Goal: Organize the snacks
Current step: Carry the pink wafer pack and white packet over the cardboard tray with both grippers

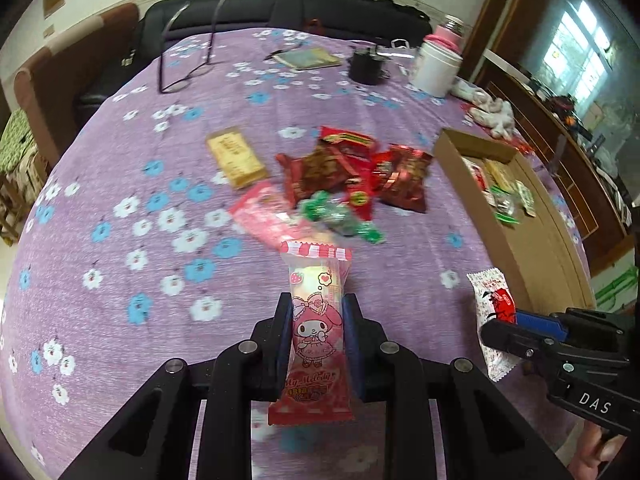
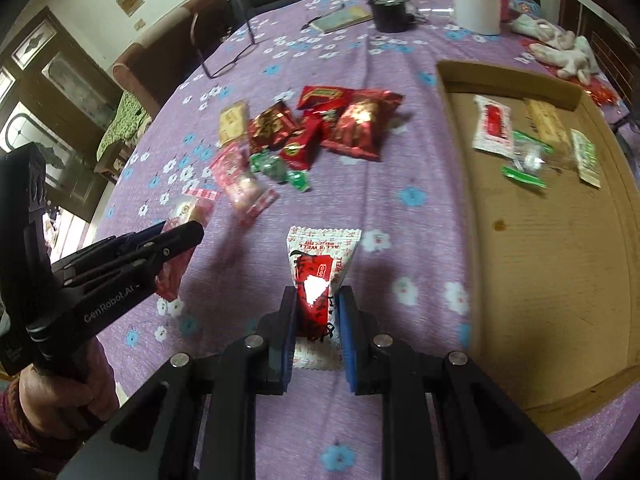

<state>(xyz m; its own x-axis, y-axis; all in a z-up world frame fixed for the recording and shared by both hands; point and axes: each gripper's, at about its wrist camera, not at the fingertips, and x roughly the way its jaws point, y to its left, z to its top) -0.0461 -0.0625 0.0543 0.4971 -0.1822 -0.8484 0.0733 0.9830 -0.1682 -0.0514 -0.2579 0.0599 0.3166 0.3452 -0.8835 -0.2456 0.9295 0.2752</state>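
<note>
Jaws clamped, pink My Melody packet (image 1: pixel 316 332) (glossy), red-and-white wrapper (image 2: pixel 320 280) pinched

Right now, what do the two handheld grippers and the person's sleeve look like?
Both grippers are black plastic with silver rivets and blue finger pads. The right gripper carries white lettering, "DAS"; the left gripper reads "GenRobot.AI". The sleeve at the left hand is dark purplish-red knit.

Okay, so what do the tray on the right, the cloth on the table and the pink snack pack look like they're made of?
Tray: looks like plain brown cardboard, matte, with a raw cut rim and a small stain.
Cloth: seems woven fabric, purple, non-shiny, with printed flowers.
Pink snack pack: thin glossy plastic film, probably; crimped serrated ends, iridescent glare.
</note>
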